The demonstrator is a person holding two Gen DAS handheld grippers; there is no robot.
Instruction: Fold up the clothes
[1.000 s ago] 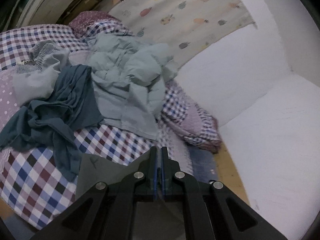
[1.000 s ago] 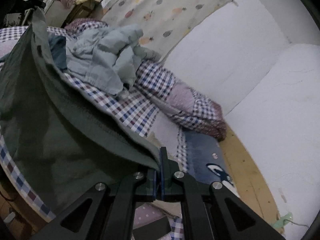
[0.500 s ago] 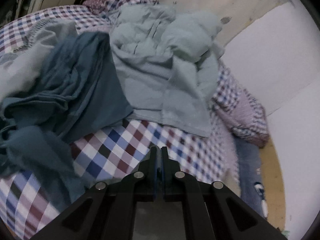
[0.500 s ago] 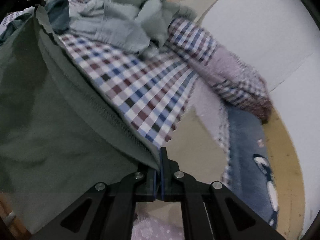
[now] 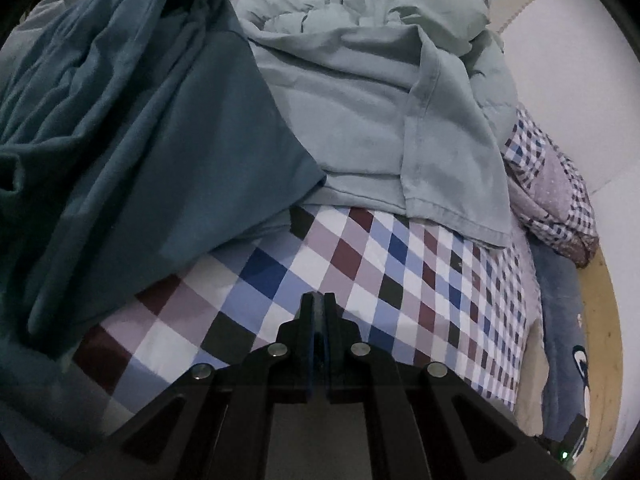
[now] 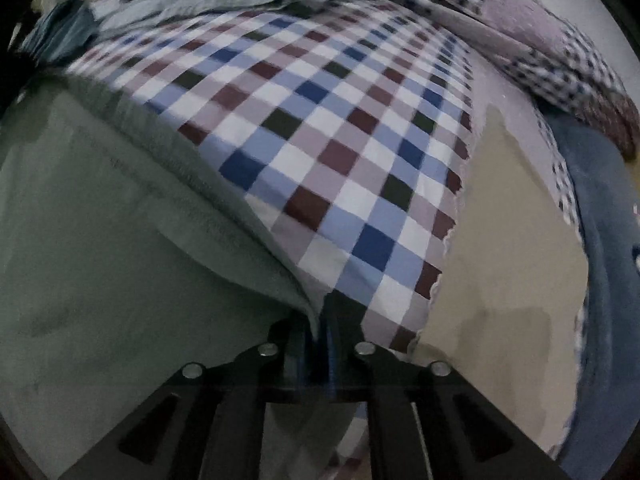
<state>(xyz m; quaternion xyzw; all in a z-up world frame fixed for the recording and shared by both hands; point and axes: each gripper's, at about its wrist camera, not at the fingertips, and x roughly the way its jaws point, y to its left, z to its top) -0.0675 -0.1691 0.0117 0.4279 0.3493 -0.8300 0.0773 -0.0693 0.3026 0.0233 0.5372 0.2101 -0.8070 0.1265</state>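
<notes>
Both grippers have dropped toward the checked bedspread [image 6: 340, 128] since a second ago, so the wall and the fruit-print curtain are gone from view and the checks now fill both pictures. Across the bedspread's far side lies the laundry heap: a dark teal garment [image 5: 132, 120] to the left and a pale grey-green garment [image 5: 372, 120] beside it, their edges overlapping. Nearer, over the bedspread's left part, the olive-green garment [image 6: 100, 240] is being brought down, its hemmed edge running from the far left down to the right gripper [image 6: 319, 328].

That gripper's jaws are pressed together on the hem's near corner. The left gripper [image 5: 319, 312] also looks fully closed, but no cloth shows between its tips, so whether it holds anything cannot be told.

This appears to be the laying-out step: spreading the olive-green garment flat before the first fold. Next, I judge, the held corner must be drawn taut and set on the bedspread clear of the heap.

The garment's long axis seems to follow that hem, away and leftward; its full outline is cut off.
</notes>
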